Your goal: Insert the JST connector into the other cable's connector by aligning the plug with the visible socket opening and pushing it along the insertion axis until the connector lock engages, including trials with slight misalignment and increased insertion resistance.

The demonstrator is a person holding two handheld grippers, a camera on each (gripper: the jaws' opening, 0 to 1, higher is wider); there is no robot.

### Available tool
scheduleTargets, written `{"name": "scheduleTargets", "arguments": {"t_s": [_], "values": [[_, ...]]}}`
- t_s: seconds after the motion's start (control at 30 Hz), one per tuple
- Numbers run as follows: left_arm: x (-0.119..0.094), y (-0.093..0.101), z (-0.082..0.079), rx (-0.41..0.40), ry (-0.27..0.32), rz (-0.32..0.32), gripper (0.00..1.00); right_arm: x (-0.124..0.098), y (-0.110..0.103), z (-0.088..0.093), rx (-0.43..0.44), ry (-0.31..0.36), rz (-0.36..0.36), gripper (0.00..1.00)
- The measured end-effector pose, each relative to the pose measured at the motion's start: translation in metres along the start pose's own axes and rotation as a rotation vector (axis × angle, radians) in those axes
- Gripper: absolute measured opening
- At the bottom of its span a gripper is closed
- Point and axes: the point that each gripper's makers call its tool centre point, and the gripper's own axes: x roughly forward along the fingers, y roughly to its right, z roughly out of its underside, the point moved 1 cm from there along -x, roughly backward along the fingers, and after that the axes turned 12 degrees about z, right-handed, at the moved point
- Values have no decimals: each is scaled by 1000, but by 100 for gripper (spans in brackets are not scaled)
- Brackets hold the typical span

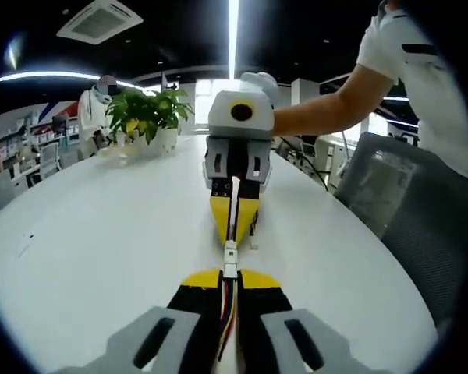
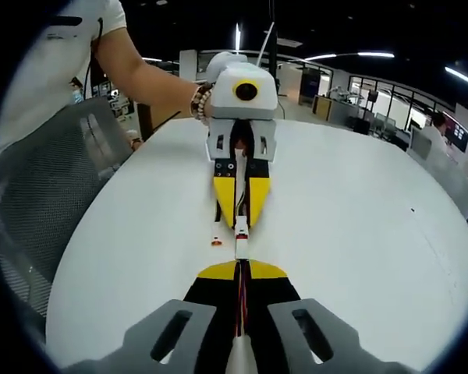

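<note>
Left gripper view
Left gripper (image 1: 230,274): yellow-tipped black jaws rise from the bottom edge, pressed together on a cable (image 1: 228,312) of red, yellow and dark wires.
JST connector (image 1: 231,258): small white housing just beyond the left jaw tips, in line with the jaws, above the table.
Right gripper (image 1: 235,212): faces the camera across the table; its yellow jaws are closed on a second cable (image 1: 234,195) whose end meets the white connector.
Joint: whether the two connector halves are fully seated cannot be told.
Table (image 1: 101,234): white, rounded.
Potted plant (image 1: 150,117): on the far part of the table, well apart from the grippers.
Person (image 1: 405,70): in white, at the right, arm reaching to the right gripper.
Chair (image 1: 405,202): grey mesh, beside the table edge on the right.

Right gripper view
Right gripper (image 2: 240,269): jaws clamped on the red-and-dark cable (image 2: 240,308).
Connector (image 2: 241,234): white, between the two sets of jaw tips.
Left gripper (image 2: 241,206): opposite, jaws narrow on its own cable.
Loose piece (image 2: 216,240): small, red-ended, lies on the table (image 2: 359,234) just beside the connector.
Mesh chair (image 2: 39,210): at the left.
</note>
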Motion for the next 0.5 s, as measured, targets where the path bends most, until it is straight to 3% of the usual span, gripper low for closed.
{"name": "scheduleTargets", "arguments": {"t_s": [0.27, 0.5], "values": [[4, -1, 0, 12, -48, -1, 1, 0, 2, 1, 13, -26, -4, 0], [6, 0, 0, 32, -102, 7, 1, 3, 2, 9, -20, -119, -23, 0]]}}
